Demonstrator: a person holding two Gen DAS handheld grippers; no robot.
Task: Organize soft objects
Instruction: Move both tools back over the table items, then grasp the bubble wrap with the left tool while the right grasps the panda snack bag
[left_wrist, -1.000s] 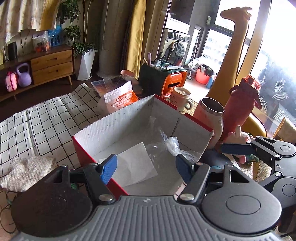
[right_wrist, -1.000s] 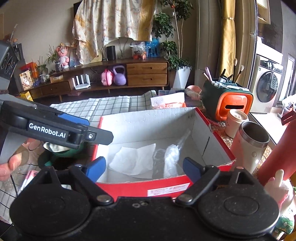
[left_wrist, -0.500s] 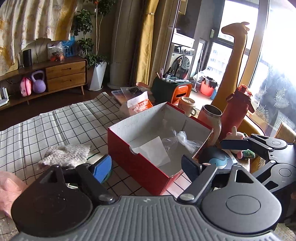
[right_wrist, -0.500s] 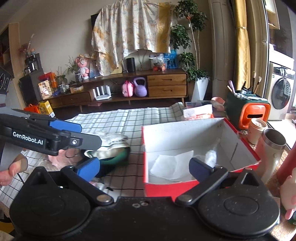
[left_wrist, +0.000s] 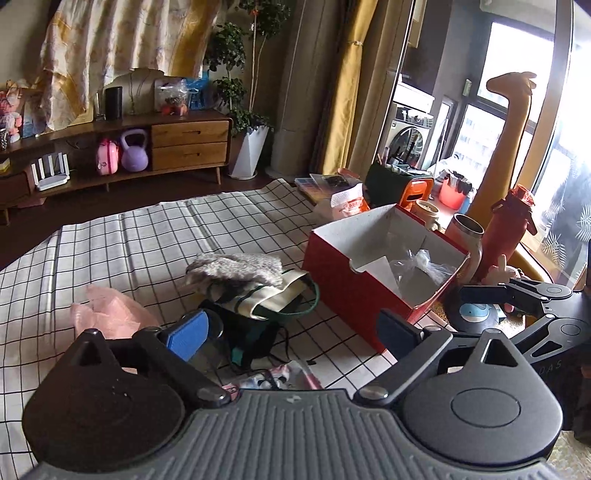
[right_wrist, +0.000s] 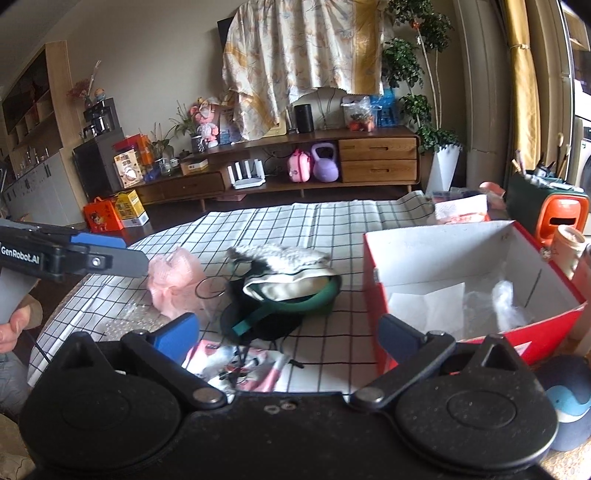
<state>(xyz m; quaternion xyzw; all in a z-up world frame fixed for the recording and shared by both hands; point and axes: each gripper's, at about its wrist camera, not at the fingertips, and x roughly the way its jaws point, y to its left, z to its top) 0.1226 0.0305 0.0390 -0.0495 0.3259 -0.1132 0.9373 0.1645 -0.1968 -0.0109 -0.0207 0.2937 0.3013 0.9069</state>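
Observation:
A red box (left_wrist: 351, 280) with a white inside stands open on the checked cloth, holding white paper and clear plastic; it also shows in the right wrist view (right_wrist: 476, 288). A pile of soft things lies left of it: a fluffy grey-white cloth (left_wrist: 236, 267) on a cream and green cap (left_wrist: 284, 299), a pink mesh puff (left_wrist: 110, 314) and a pink printed pouch (right_wrist: 240, 365). My left gripper (left_wrist: 291, 332) is open and empty above the pile. My right gripper (right_wrist: 288, 332) is open and empty, just short of the pile.
The checked cloth (left_wrist: 147, 236) covers the table. Right of the box stand a steel cup (left_wrist: 467, 236), a red bottle (left_wrist: 509, 229) and a green-orange bin (left_wrist: 399, 188). A wooden sideboard (right_wrist: 332, 162) lines the far wall.
Both grippers have drawn back from over the box and swung left. The soft pile has come into view in front of them. Both stay open and empty.

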